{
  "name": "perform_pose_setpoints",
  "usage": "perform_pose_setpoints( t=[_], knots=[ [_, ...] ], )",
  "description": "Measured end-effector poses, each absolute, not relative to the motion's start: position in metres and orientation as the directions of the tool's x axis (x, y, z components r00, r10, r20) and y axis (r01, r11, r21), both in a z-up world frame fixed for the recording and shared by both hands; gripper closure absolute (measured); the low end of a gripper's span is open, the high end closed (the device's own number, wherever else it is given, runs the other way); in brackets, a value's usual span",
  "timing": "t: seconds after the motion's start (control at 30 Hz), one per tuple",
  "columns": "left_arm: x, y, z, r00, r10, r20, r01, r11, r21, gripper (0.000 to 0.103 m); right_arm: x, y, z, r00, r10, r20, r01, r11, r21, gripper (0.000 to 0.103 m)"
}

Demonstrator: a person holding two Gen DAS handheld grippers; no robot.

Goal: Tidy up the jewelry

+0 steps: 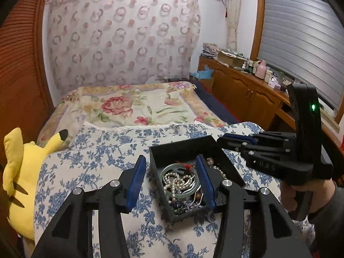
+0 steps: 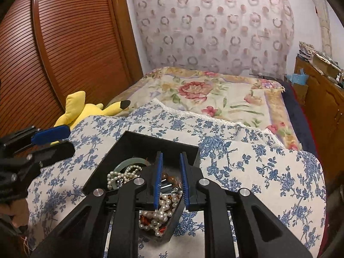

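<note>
Filling most of the room is a bed (image 1: 133,107) with a flowered spread, and at its near end lies a pillow (image 1: 103,150) printed with blue blossoms. A yellow plush toy (image 1: 19,172) slumps against the pillow's left side, beside the wooden slatted door (image 2: 53,43). A long wooden cabinet (image 1: 243,88) cluttered with bottles runs under the window on the right.

On the pillow sits an open black box (image 1: 178,150), heaped with jewelry: a pale green bangle (image 1: 182,181), a tangle of pearl strands (image 2: 160,212), and darker beads I can't quite sort out in the jumble.

The left tool (image 1: 172,177) hangs over the box with its blue pads roughly half apart, one pad outside the box's left wall, the other over the contents; nothing is caught between them. The right tool (image 2: 171,177), held by a hand (image 1: 301,195), points down into the box with its pads nearly together, a narrow gap between them; they seem to grip nothing, though the pearls lie right beneath.
</note>
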State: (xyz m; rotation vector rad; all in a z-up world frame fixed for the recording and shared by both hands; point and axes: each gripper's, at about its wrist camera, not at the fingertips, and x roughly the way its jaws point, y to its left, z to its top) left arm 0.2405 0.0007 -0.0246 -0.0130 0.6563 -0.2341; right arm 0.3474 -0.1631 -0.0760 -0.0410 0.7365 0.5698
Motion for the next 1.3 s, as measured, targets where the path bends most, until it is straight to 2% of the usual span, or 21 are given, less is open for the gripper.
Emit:
perform_pose_setpoints(
  t=[0.1, 0.17, 0.23, 0.3, 0.33, 0.37, 0.43, 0.47, 0.5, 0.57, 0.7, 1.03, 1.3],
  knots=[
    [0.232, 0.003, -0.027, 0.772, -0.213, -0.599, 0.202, 0.976, -0.087, 0.045, 0.346, -0.164, -0.074, 0.607, 0.460, -0.648, -0.497, 0.856, 0.142, 0.083],
    [0.227, 0.005, -0.026, 0.785, -0.193, -0.588, 0.189, 0.980, -0.070, 0.025, 0.342, -0.167, -0.072, 0.615, 0.462, -0.639, -0.493, 0.858, 0.145, 0.079],
    [0.218, 0.005, -0.026, 0.801, -0.174, -0.573, 0.176, 0.983, -0.052, 0.020, 0.335, -0.172, -0.070, 0.629, 0.453, -0.632, -0.481, 0.865, 0.142, 0.069],
    [0.209, 0.004, -0.026, 0.811, -0.160, -0.563, 0.167, 0.985, -0.038, 0.014, 0.326, -0.177, -0.068, 0.645, 0.444, -0.622, -0.466, 0.874, 0.140, 0.044],
    [0.204, 0.003, -0.026, 0.817, -0.145, -0.558, 0.156, 0.987, -0.028, 0.009, 0.318, -0.180, -0.066, 0.656, 0.440, -0.613, -0.458, 0.878, 0.141, 0.039],
    [0.199, 0.003, -0.024, 0.825, -0.132, -0.550, 0.147, 0.989, -0.018, 0.008, 0.312, -0.182, -0.066, 0.663, 0.438, -0.607, -0.455, 0.880, 0.139, 0.034],
    [0.188, 0.001, -0.023, 0.836, -0.119, -0.535, 0.137, 0.991, -0.005, 0.008, 0.297, -0.186, -0.064, 0.680, 0.420, -0.601, -0.442, 0.889, 0.121, 0.034],
    [0.182, -0.001, -0.023, 0.840, -0.116, -0.530, 0.135, 0.991, -0.002, 0.008, 0.291, -0.186, -0.063, 0.687, 0.415, -0.596, -0.438, 0.892, 0.116, 0.029],
    [0.179, 0.001, -0.022, 0.841, -0.115, -0.528, 0.133, 0.991, -0.003, 0.008, 0.281, -0.188, -0.061, 0.701, 0.409, -0.584, -0.432, 0.895, 0.107, 0.019],
    [0.167, 0.001, -0.020, 0.848, -0.106, -0.519, 0.117, 0.993, -0.010, 0.008, 0.267, -0.190, -0.058, 0.722, 0.403, -0.563, -0.426, 0.899, 0.097, 0.009],
    [0.146, 0.000, -0.020, 0.852, -0.100, -0.514, 0.108, 0.994, -0.015, 0.008, 0.235, -0.196, -0.056, 0.750, 0.382, -0.540, -0.406, 0.910, 0.081, 0.002],
    [0.098, 0.002, -0.013, 0.864, -0.065, -0.499, 0.061, 0.998, -0.025, 0.008, 0.150, -0.219, -0.044, 0.808, 0.354, -0.471, -0.347, 0.932, 0.105, 0.002],
    [0.078, 0.001, -0.015, 0.865, -0.038, -0.500, 0.046, 0.999, 0.003, 0.008, 0.126, -0.228, -0.043, 0.835, 0.308, -0.456, -0.303, 0.949, 0.086, 0.002]
  ],
)
